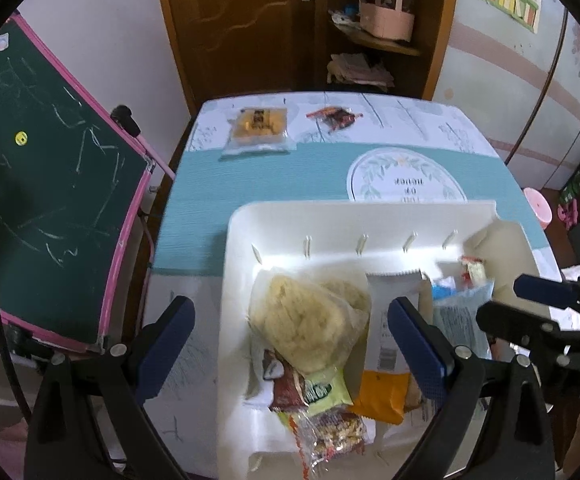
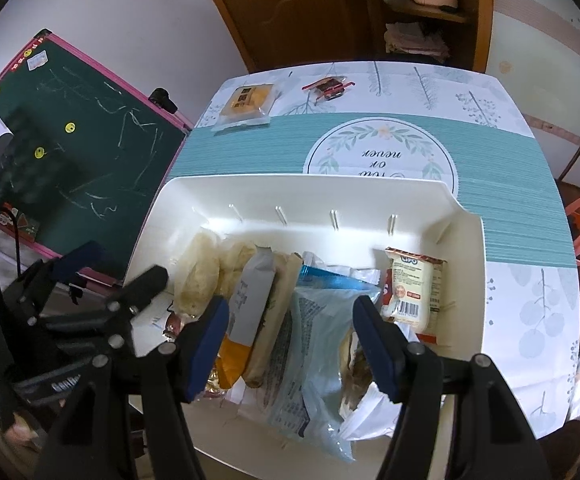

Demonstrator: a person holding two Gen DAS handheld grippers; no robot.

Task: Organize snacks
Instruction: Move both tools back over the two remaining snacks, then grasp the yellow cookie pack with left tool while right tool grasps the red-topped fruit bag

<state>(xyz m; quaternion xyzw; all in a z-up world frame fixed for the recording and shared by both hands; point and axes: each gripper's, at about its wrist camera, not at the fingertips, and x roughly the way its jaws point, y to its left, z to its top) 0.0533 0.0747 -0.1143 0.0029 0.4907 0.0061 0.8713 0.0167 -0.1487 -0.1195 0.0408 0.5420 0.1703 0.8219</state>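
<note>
**Two grippers hang over a full snack bin**

The left hand-held gripper (image 1: 290,344) hangs over the near left part of the white bin (image 1: 241,216). Its jaws are spread wide. One finger is past the bin's left wall and the other is over the packs. It holds nothing.

The right hand-held gripper (image 2: 290,344) hangs over the middle of the bin. Its jaws are spread too. A pale blue bag (image 2: 310,344) lies between and below the two fingers, but the pads do not press on it.

The bin sits on the near part of the worktop (image 2: 510,168). It is full of snacks. A clear bag of yellow puffs (image 1: 310,316) lies on the left. An orange pack (image 1: 382,396) and a red and green pack (image 1: 306,390) lie nearer. A grey pack (image 2: 253,292) stands on its edge beside the blue bag. A small cream pack (image 2: 410,292) lies at the right end, apart from the rest.

Past the bin, the cloth shows a round leaf print (image 2: 378,152).

At the far edge lie two more snacks, outside the bin. One is a yellow cake pack (image 2: 245,104). Just beside it is a small red pack (image 2: 328,86).

A green chalkboard (image 2: 89,132) stands to the left of the worktop.
</note>
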